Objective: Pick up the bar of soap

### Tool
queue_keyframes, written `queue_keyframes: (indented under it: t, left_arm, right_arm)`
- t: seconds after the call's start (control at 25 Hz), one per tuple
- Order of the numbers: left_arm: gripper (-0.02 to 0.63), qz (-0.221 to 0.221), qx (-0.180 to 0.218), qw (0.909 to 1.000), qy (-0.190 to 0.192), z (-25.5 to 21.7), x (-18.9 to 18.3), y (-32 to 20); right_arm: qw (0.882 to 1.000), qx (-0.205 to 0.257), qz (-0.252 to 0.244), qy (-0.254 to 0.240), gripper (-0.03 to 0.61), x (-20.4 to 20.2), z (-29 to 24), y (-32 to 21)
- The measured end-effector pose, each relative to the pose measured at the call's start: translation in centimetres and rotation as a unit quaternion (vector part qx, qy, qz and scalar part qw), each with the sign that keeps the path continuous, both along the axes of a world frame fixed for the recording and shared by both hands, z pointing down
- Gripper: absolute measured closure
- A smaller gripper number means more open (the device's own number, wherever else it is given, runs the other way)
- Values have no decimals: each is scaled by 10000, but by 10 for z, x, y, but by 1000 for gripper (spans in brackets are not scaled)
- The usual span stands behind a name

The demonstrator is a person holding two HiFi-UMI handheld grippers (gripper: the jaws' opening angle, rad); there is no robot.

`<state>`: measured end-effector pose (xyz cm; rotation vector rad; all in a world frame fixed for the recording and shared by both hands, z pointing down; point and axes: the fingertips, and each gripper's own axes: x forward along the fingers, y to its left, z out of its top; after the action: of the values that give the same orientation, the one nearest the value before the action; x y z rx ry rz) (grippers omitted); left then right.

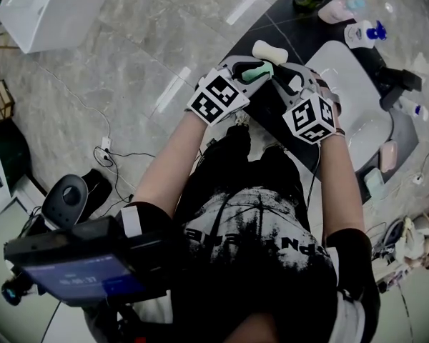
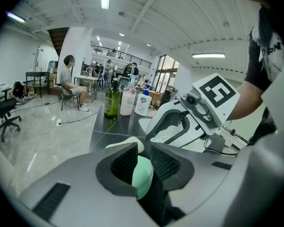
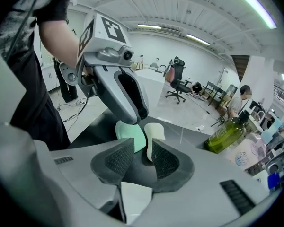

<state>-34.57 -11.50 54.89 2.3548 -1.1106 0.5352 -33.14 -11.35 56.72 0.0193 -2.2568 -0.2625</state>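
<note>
Left hand-held gripper [image 2: 143, 150]: jaws narrow, pads clamped on the mint-green bar of soap [image 2: 143, 176]. The bar sits between them over the near end of the dark tabletop [image 1: 300, 38]. Whether it clears the surface cannot be told.
Right hand-held gripper [image 3: 142, 145]: just beside the left one. Its jaws stand narrowly apart with the pads pressing on nothing, and dark tabletop shows in the gap.

Containers:
- White basin [image 1: 357, 120], set into the tabletop to the right of both grippers. The bowl shows plain white.
- Olive-green bottle [image 3: 225, 132] in the far-end row, translucent, with yellow-green liquid inside.
- Pale bottle [image 2: 128, 100], next to it. Contents not visible.
- White bottle with blue print [image 2: 143, 103], next again. Contents not visible.

Counts:
- Bars of soap: 2. The mint-green one is held. A cream bar of soap [image 1: 269, 51] lies flat on the tabletop just beyond the jaws, apart from them.
- Hand-held grippers: 2.
- Bottles in the far row: 3.
- Basins: 1.

Edges and room:
- The cream bar lies near the tabletop's left edge, which runs diagonally away toward the bottles.
- Left of that edge is open grey marble floor [image 1: 129, 48].
- On the right the basin takes up most of the tabletop's width.
- Bare dark surface remains between the cream bar and the bottle row.
</note>
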Motion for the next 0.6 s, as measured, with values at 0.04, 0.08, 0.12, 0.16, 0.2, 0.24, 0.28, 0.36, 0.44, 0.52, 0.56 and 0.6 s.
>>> queue_keyframes:
  t: [0.04,0.08,0.12,0.16,0.2,0.24,0.28,0.36,0.44,0.52,0.56,0.6]
  left_arm:
    - [535,-46,79,10000,-25,-4,-2,-1]
    - [564,-94,156,9998,-40,-8,-4,-2]
    - [586,-133,218,9997,-44,-12,-5,-4]
    - [596,-150,262,9995,-48,-16,-5,-5]
    - [600,-140,296,9994,-55,-19,-4,-5]
    - [601,-111,329,9994,-60,-23,-2,-5]
    - [601,-79,363,9993,-55,-26,1,-5]
    - [603,-50,437,9990,-3,-36,5,-7]
    - [603,-44,523,9986,85,-47,10,-9]
    - [603,7,638,9978,188,-57,18,-13]
    - [603,50,701,9973,229,-63,22,-15]
    - [603,102,762,9967,260,-68,27,-17]
  right_arm:
    - [9999,62,78,-55,470,1,-4,-2]
    - [9997,129,158,-109,505,1,-9,-4]
    - [9994,184,234,-160,530,2,-13,-7]
    - [9991,218,303,-208,540,4,-17,-9]
    - [9987,235,369,-255,546,6,-21,-10]
    - [9983,247,436,-299,551,9,-26,-12]
    - [9978,264,501,-340,555,12,-30,-13]
    - [9967,309,625,-404,563,18,-39,-16]
    - [9954,362,757,-461,565,25,-46,-20]
    - [9932,421,932,-556,565,34,-55,-24]
    - [9917,446,1036,-620,565,39,-60,-26]
    - [9900,467,1143,-687,565,45,-66,-28]
